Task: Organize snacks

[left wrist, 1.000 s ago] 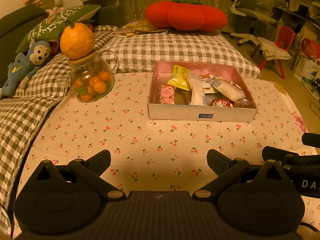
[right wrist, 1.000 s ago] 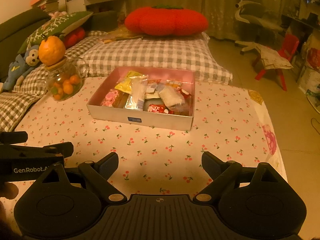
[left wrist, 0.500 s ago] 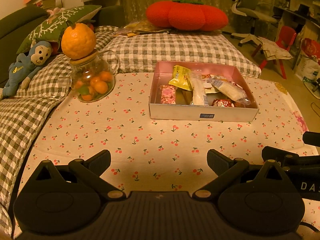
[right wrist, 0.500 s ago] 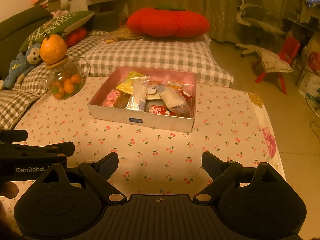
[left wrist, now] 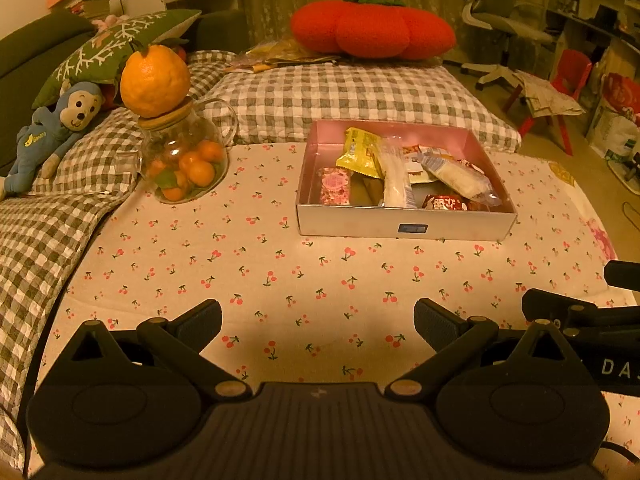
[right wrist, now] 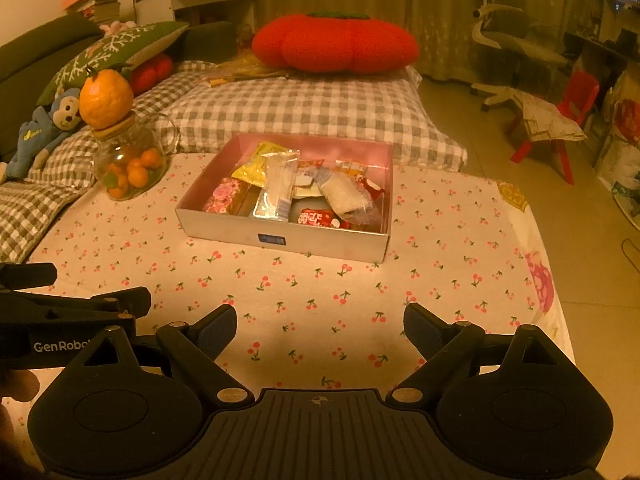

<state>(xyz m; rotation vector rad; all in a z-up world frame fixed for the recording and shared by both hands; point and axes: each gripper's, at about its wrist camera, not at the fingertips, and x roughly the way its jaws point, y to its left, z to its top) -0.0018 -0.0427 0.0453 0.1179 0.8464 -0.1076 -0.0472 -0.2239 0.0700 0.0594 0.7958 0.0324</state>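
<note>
Both grippers hover with jaws spread wide and empty, the left gripper and right gripper low in frame over the cherry-print cloth. Beyond, mid-frame, the snack box lies long side across, its packets mostly pointing away.

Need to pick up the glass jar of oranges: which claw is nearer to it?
Left. The left claw hangs open, with the glass jar ahead-left; the right claw, also open, sits farther right.

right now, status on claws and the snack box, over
Left claw open, empty. Right claw open, empty. Snack box ahead on cherry cloth, packets piled inside, untouched. Path clear; glass jar off left.
</note>
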